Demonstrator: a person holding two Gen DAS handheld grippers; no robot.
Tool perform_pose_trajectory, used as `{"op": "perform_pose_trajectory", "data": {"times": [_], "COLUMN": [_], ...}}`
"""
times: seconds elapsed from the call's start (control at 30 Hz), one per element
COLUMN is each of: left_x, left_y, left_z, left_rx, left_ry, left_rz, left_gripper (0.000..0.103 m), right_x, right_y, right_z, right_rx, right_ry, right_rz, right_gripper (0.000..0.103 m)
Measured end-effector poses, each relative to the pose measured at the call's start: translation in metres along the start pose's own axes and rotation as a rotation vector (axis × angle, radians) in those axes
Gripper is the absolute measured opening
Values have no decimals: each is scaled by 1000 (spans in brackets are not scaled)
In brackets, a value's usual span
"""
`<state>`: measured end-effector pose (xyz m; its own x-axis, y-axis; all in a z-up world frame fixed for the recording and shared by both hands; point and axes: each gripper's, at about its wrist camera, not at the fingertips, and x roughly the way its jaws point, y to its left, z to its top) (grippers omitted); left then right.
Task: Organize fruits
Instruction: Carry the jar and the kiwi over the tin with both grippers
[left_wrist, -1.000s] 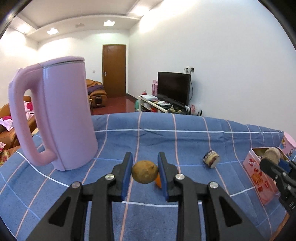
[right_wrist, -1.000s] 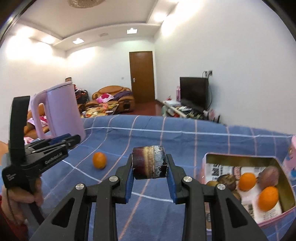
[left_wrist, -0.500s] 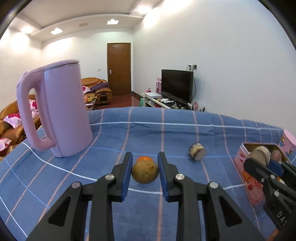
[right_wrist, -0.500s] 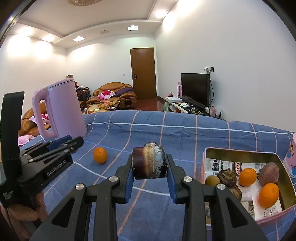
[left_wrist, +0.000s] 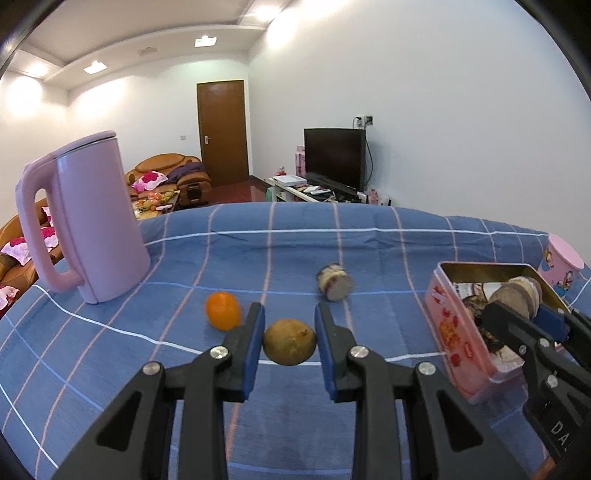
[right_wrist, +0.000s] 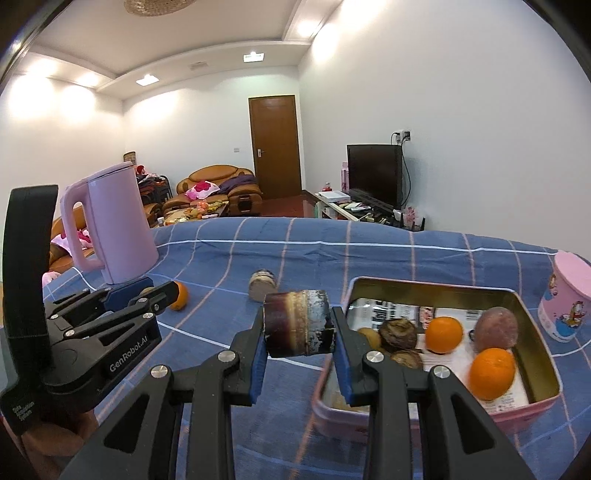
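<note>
Two tools are being held closed on fruit over the blue checked counter: a brownish round fruit (left_wrist: 290, 341) is being gripped by the left tool (left_wrist: 290, 341), and a dark cut cane piece (right_wrist: 299, 323) is being gripped by the right tool (right_wrist: 299, 325) beside the pink tin (right_wrist: 532, 325) near the counter's right edge.

Both views are bright and evenly lit by recessed ceiling lights (left_wrist: 205, 40) that bloom into glare on the white walls. Fisheye distortion bends the room's lines — the corners vignette to black. Shadows under the pink kettle (left_wrist: 86, 218) are soft. The cut piece (left_wrist: 334, 282) right of the kettle looks slightly blurred.
</note>
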<state>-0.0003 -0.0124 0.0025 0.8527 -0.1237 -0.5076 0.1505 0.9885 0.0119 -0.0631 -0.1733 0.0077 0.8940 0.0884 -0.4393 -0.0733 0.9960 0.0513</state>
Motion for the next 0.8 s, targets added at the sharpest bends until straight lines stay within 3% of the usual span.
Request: {"op": "perform_pose_trajectory", "data": {"times": [0.8], "left_x": [-9], "left_y": [-70], "left_z": [-4], "left_rx": [27], "left_ry": [22], "left_rz": [-63], "left_gripper": [30], "right_x": [-28], "right_y": [-60], "right_z": [-3], "right_rx": [33], "right_ry": [-34], "right_rz": [-49], "right_gripper": [33]}}
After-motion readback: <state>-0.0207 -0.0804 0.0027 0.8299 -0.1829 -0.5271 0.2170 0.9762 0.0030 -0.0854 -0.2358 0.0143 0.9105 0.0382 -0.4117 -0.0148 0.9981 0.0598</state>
